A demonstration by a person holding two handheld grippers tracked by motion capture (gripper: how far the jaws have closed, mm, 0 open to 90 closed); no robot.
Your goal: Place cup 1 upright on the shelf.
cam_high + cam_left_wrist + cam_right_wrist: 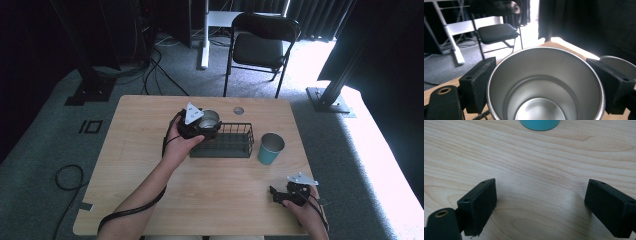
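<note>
1. Steel is what the left gripper (200,125) has hold of: a bare metal cup (209,119), upright, mouth up, at the far left corner of the black wire basket (225,141). In the left gripper view its 2 jaws press the cup's (544,85) wall from either side, just under the rim.
2. From the high view I cannot tell whether the cup is already inside the basket or only just over its far left rim, so judge that from the base and not the mouth.
3. The step in hand looks like setting this cup down into the basket. Keep it level; a tilt would catch the base on the top wire.
4. Lower straight down until the base rests on the basket floor, and let go only then. A steel wall is slick, so hold the squeeze steady until it is seated.
5. Leave room to the right in the basket: the teal cup (270,148) stands on the wooden table (150,180) just right of the basket, and probably goes in next.
6. The right gripper (278,196) rests low at the near right of the table, jaws spread wide with nothing between them. In its own view the teal cup's (539,124) base sits well ahead, so it is lined up for a forward reach.
</note>
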